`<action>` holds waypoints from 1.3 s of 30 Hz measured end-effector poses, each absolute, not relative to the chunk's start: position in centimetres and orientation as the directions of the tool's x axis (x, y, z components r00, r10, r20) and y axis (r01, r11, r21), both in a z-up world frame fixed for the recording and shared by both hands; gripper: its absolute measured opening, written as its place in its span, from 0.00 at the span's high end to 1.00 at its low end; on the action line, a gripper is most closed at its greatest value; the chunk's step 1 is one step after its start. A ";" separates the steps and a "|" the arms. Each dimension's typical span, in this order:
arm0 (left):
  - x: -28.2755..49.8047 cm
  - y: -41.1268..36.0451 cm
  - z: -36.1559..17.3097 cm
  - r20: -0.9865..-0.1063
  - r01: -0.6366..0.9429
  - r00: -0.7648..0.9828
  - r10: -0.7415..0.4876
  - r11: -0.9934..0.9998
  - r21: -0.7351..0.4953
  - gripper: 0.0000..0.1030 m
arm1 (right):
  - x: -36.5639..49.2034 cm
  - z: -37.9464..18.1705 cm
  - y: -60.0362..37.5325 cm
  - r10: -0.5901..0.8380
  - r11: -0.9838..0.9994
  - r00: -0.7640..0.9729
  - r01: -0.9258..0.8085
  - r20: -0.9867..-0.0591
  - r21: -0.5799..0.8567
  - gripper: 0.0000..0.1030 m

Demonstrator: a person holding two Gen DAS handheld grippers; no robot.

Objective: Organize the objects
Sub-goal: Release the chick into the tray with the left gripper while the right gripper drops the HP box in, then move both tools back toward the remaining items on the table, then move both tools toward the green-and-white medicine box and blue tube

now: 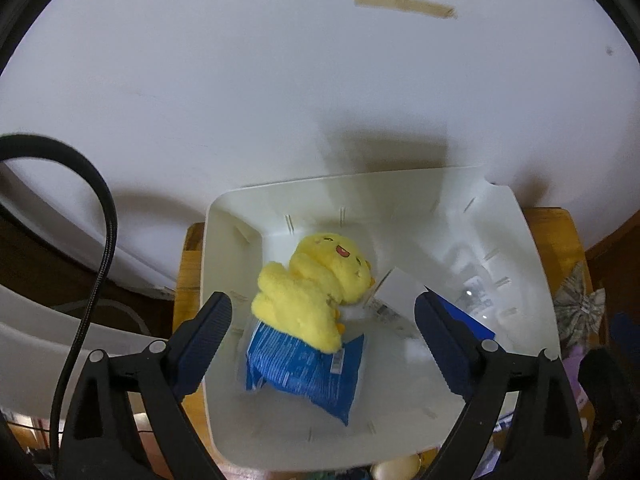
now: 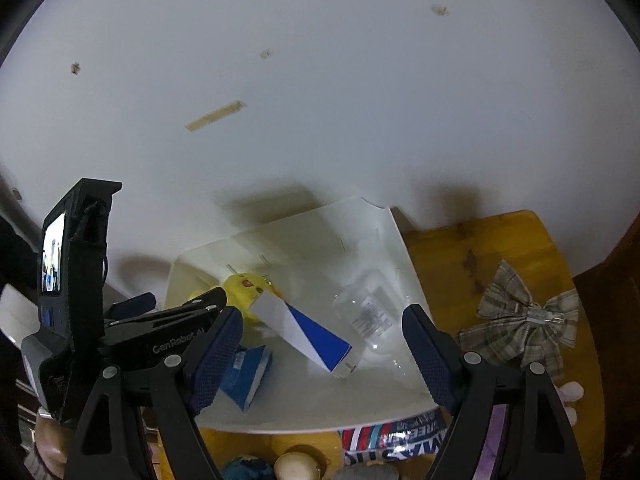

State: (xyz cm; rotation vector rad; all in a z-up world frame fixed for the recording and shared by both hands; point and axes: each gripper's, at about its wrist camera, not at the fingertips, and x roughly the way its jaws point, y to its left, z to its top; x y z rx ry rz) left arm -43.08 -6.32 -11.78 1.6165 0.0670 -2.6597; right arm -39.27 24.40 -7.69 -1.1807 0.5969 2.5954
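A white bin (image 1: 360, 204) (image 2: 404, 252) stands on a wooden table against a white wall. Inside it a yellow plush toy (image 1: 316, 280) (image 2: 244, 284) lies on a blue snack packet (image 1: 304, 364) (image 2: 246, 376). A blue-and-white box (image 2: 304, 330) (image 1: 404, 286) and a clear plastic bottle (image 2: 368, 312) also lie in the bin. My left gripper (image 1: 322, 304) (image 2: 180, 300) hangs open over the plush, touching nothing. My right gripper (image 2: 323, 314) is open above the box, pads apart from it.
A plaid fabric bow (image 2: 520, 320) (image 1: 580, 304) lies on the wooden table (image 2: 480, 248) right of the bin. A striped packet (image 2: 396, 436) and rounded objects (image 2: 296, 464) sit at the bin's near edge. A black cable (image 1: 104, 220) loops at left.
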 end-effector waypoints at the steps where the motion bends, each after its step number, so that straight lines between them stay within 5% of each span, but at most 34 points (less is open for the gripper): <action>1: -42.5 -6.4 -11.2 -0.885 0.042 -0.466 0.004 -0.999 -0.027 0.09 | -38.8 -7.4 24.3 0.035 -0.891 -0.652 -0.364 -0.757 0.272 0.20; 22: -28.8 -6.0 0.8 -0.769 -0.110 -0.632 0.093 -0.993 -0.030 0.08 | -26.6 0.8 20.2 0.018 -0.914 -0.726 -0.290 -0.688 0.282 0.19; 39: -20.8 -7.2 1.7 -0.747 -0.146 -0.646 0.161 -0.986 -0.086 0.08 | -19.3 2.0 20.3 0.009 -0.917 -0.766 -0.262 -0.643 0.300 0.19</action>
